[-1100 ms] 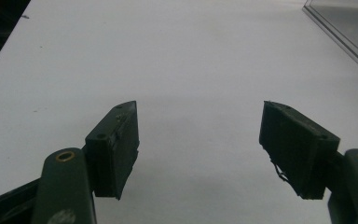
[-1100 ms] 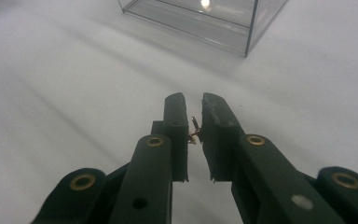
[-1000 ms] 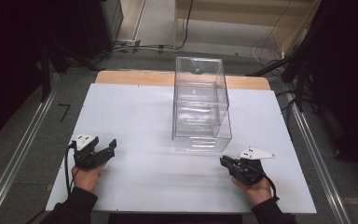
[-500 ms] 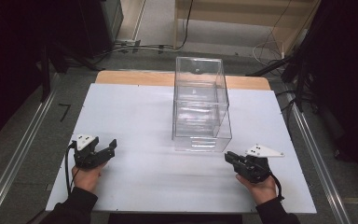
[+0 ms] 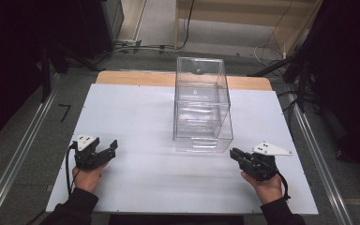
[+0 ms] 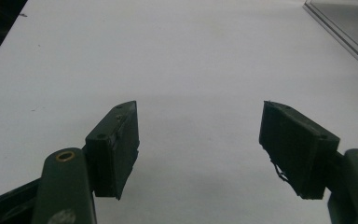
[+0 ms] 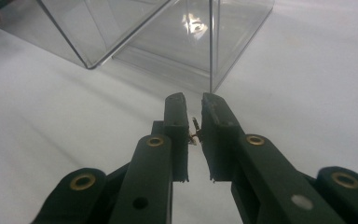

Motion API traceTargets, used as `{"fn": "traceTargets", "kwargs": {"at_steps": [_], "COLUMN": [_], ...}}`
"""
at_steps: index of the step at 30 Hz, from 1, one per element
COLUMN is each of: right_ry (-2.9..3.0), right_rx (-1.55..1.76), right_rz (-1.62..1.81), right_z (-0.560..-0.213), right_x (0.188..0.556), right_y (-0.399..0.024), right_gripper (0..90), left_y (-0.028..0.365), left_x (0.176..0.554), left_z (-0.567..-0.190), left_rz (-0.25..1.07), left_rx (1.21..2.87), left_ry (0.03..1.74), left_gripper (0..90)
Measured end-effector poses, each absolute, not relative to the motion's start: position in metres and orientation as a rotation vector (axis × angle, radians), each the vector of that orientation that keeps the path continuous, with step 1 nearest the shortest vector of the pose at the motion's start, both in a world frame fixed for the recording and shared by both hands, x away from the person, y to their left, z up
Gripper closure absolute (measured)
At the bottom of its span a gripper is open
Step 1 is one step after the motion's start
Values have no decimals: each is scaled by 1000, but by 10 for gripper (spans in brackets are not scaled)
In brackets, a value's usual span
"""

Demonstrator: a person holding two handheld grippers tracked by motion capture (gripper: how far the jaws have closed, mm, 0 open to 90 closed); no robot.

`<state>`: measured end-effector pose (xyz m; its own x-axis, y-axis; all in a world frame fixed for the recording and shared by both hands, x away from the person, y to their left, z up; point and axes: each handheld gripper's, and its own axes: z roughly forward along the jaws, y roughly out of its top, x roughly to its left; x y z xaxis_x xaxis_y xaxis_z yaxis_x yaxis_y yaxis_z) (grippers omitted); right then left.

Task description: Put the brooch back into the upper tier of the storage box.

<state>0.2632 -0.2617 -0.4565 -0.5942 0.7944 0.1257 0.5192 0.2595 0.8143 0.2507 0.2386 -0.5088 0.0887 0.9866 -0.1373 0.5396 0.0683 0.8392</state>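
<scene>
High view: a clear plastic box (image 5: 201,105) stands mid-counter (image 5: 136,122). The right tool (image 5: 236,155) has slid slightly rightward, staying just beside the box's near corner; the left tool (image 5: 108,148) is unchanged, well apart.

Left gripper view: jaws wide, empty.

Right gripper view: jaws narrow, holding nothing, pointing at the box corner.

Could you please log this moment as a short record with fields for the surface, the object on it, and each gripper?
surface: white table top
object: clear plastic box, upright, mid-table toward the far edge, appears empty
left gripper: jaws wide apart, nothing between them, low over the near left of the table
right gripper: jaws nearly closed with a thin gap, nothing held, pointing at the box's near right corner, not touching
</scene>
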Motion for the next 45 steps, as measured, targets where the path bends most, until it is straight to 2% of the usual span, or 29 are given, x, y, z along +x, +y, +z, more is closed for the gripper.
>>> {"fn": "traceTargets", "kwargs": {"at_steps": [45], "right_ry": [2139], "right_rx": [1142], "right_rz": [1340], "right_z": [-410], "right_x": [266], "right_y": [-268], "right_gripper": [783], "left_y": [238], "left_x": [251], "left_z": [-509], "left_rz": [712], "left_rx": [1578], "left_ry": [1556], "left_gripper": [295]}}
